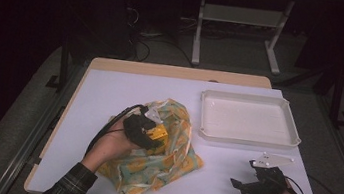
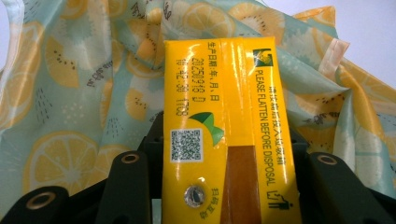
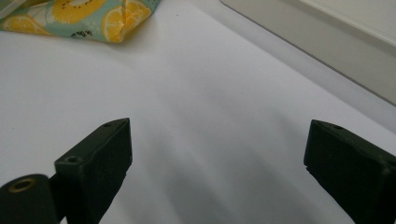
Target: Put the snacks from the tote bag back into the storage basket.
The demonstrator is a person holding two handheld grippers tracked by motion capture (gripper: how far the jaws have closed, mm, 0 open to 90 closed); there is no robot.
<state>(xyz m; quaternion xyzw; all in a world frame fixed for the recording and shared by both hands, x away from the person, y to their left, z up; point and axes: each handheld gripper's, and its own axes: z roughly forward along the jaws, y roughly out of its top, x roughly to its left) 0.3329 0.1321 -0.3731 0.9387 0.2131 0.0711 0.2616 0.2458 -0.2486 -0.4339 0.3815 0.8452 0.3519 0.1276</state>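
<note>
Left tongs (image 2: 224, 186) gripping yellow carton (image 2: 226, 130), right tongs (image 3: 215, 163) agape over bare table (image 3: 201, 116)

The drink carton (image 2: 229, 135) is glossy yellow coated card, smooth enough to catch glare, with a round silvery foil seal (image 2: 194, 196) near its lower end. Under and around the carton lies a bag (image 2: 70, 93) of thin, slightly shiny cloth, creased and printed with lemon slices. Both grippers (image 1: 147, 131) (image 3: 215, 172) look like matt black plastic with brass-coloured screw eyes. To the right of the bag, the tray (image 1: 248, 137) is smooth white plastic with a faint sheen. The table (image 1: 110, 89) has a matt, pale sheet over it, and light wood shows along its far edge.
</note>
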